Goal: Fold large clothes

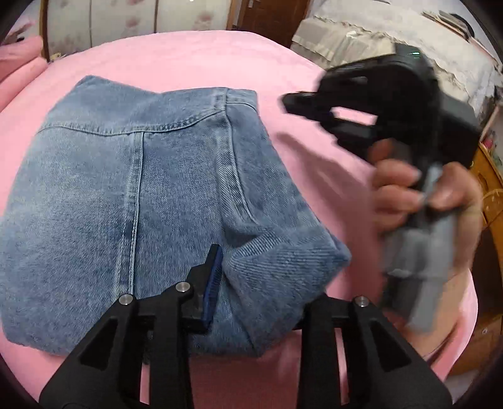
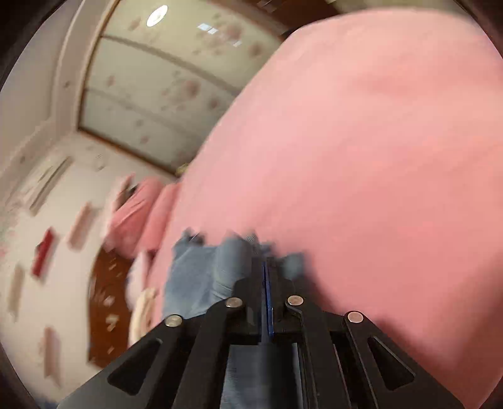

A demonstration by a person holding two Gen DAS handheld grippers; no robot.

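Blue denim jeans [image 1: 132, 195] lie folded into a thick rectangle on the pink bed sheet [image 1: 188, 53]. My left gripper [image 1: 261, 270] sits at their near right corner. One blue-padded finger [image 1: 212, 277] rests on top of the denim, the other is hidden behind the raised fold, and the jaws stand apart with that fold between them. My right gripper [image 1: 290, 102], held in a hand [image 1: 405, 192], hovers blurred over the sheet to the right of the jeans, pointing left. In the right wrist view its blue pads [image 2: 267, 292] are pressed together with nothing in them, and the jeans [image 2: 195, 277] show blurred beyond.
Pink pillows [image 1: 19, 69] lie at the far left of the bed. A wardrobe with floral panels [image 1: 125, 15] stands behind it, and a beige quilted cover [image 1: 377, 41] is at the upper right. Wooden furniture [image 1: 490, 176] stands to the right, and a wood floor [image 2: 107, 299] lies beside the bed.
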